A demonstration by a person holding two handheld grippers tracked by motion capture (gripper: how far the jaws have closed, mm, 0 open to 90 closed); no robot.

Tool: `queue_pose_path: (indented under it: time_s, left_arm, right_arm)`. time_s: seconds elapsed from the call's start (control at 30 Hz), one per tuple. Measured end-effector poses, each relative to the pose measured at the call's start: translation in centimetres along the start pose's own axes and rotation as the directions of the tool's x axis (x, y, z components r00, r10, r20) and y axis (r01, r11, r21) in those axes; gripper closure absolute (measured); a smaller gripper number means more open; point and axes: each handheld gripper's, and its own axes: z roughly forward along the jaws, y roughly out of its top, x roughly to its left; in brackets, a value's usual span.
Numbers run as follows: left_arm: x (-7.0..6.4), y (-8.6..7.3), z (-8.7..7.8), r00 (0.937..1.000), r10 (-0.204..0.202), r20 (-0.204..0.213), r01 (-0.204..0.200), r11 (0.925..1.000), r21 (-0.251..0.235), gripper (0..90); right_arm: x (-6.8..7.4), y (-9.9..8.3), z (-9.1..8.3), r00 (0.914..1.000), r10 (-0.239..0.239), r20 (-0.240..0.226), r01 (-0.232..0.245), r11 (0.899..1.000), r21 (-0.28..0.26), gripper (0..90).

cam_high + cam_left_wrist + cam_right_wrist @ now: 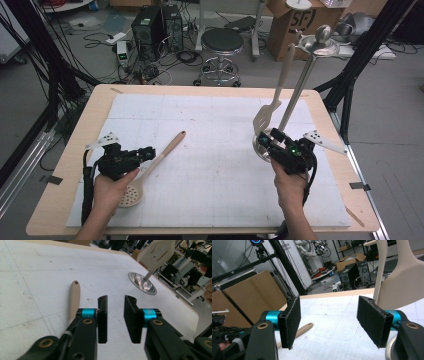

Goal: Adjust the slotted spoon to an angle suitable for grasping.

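**Hanging utensils on the rack: one up, one waiting**

Looking down from the high view, a slotted turner [263, 118] is hanging on the steel stand [295, 102] beside the right gripper [270, 141], while the skimmer spoon [150, 167] is lying flat, untouched, just beside the left gripper [149, 152].

In the left gripper view, the jaws are standing apart, the spoon's handle lying just left of them.

In the right gripper view, the jaws are gaping wide, holding nothing.
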Motion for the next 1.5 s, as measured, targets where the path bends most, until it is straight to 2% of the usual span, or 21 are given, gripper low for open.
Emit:
queue_pose_path:
  time_s: [0.17,0.27,0.4,0.53,0.63,0.7,0.77,0.83,0.93,1.0,1.03,1.1,1.17,1.27,1.33,1.37,1.4,1.5]
  left_arm:
    - [0.7,-0.1,0.6,0.9998,-0.017,-0.001,0.018,0.9989,0.044,88.0]
    - [1.0,-0.1,1.1,0.9992,-0.023,-0.034,0.026,0.9971,0.072,89.7]
    - [1.4,-0.1,1.6,0.9966,-0.051,-0.064,0.057,0.9935,0.098,89.7]
    - [2.0,-0.1,2.0,0.9907,-0.057,-0.123,0.073,0.9893,0.127,89.8]
    - [2.6,-0.1,2.4,0.9817,-0.054,-0.183,0.085,0.982,0.169,90.0]
    - [2.9,-0.1,2.7,0.9774,-0.057,-0.204,0.099,0.9751,0.199,90.0]
    - [3.2,-0.2,3.0,0.9749,-0.055,-0.216,0.108,0.9632,0.246,90.0]
    - [3.7,-0.4,3.4,0.9676,-0.044,-0.249,0.116,0.952,0.283,90.0]
    - [4.0,-0.6,3.8,0.9603,-0.057,-0.273,0.146,0.937,0.318,90.0]
    - [4.1,-0.8,4.3,0.96,-0.062,-0.273,0.162,0.9172,0.364,90.0]
    - [4.0,-0.9,4.6,0.9581,-0.051,-0.282,0.162,0.9086,0.385,90.0]
    - [4.0,-0.9,4.9,0.9556,-0.058,-0.289,0.181,0.8897,0.419,90.0]
    - [3.7,-0.7,5.2,0.9536,-0.045,-0.298,0.18,0.8772,0.445,90.0]
    - [3.2,-0.5,5.6,0.9531,-0.043,-0.299,0.186,0.8644,0.467,90.0]
    - [2.6,-0.5,6.1,0.9551,-0.024,-0.295,0.172,0.8563,0.487,90.0]
    - [2.3,-0.5,6.4,0.9556,-0.016,-0.294,0.165,0.8561,0.49,90.0]
    - [2.0,-0.5,6.7,0.9576,-0.009,-0.288,0.157,0.8529,0.498,90.0]
    - [1.0,-0.6,7.6,0.9627,0.017,-0.27,0.128,0.8519,0.508,90.0]
  right_arm:
    - [-0.5,-0.6,-0.2,1.0,-0.004,0.004,0.004,1.0,0.005,35.3]
    - [-0.8,-0.9,-0.4,1.0,-0.001,0.003,0.001,1.0,0.003,35.3]
    - [-1.1,-1.5,-0.7,1.0,0.004,-0.008,-0.004,1.0,0.008,33.9]
    - [-1.6,-1.8,-1.1,0.9999,0.013,0.001,-0.013,1.0,0.008,32.9]
    - [-1.9,-2.1,-1.2,0.9998,0.02,0.004,-0.02,1.0,0.014,32.8]
    - [-2.0,-2.3,-1.3,0.9997,0.023,0.006,-0.024,1.0,0.017,32.8]
    - [-2.1,-2.5,-1.2,0.9997,0.022,0.009,-0.022,1.0,0.018,32.9]
    - [-2.1,-2.5,-1.1,0.9995,0.029,0.01,-0.029,0.999,0.018,32.9]
    - [-2.1,-2.5,-1.1,0.9997,0.022,0.008,-0.022,1.0,0.013,32.9]
    - [-2.1,-2.5,-1.1,0.9997,0.02,0.012,-0.02,1.0,0.015,32.9]
    - [-2.1,-2.5,-1.1,0.9996,0.024,0.011,-0.025,1.0,0.014,32.9]
    - [-2.2,-2.5,-1.1,0.9997,0.021,0.015,-0.022,1.0,0.008,32.9]
    - [-2.2,-2.5,-1.1,0.9997,0.023,0.013,-0.023,1.0,0.009,33.0]
    - [-2.2,-2.5,-1.2,0.9997,0.019,0.014,-0.019,1.0,0.006,33.1]
    - [-2.2,-2.5,-1.2,0.9996,0.027,0.013,-0.027,1.0,0.004,33.1]
    - [-2.2,-2.5,-1.2,0.9995,0.03,0.014,-0.03,1.0,0.003,33.1]
    - [-2.2,-2.5,-1.2,0.9995,0.029,0.013,-0.029,1.0,0.002,33.2]
    - [-2.2,-2.5,-1.2,0.9997,0.023,0.011,-0.023,1.0,0.001,33.2]
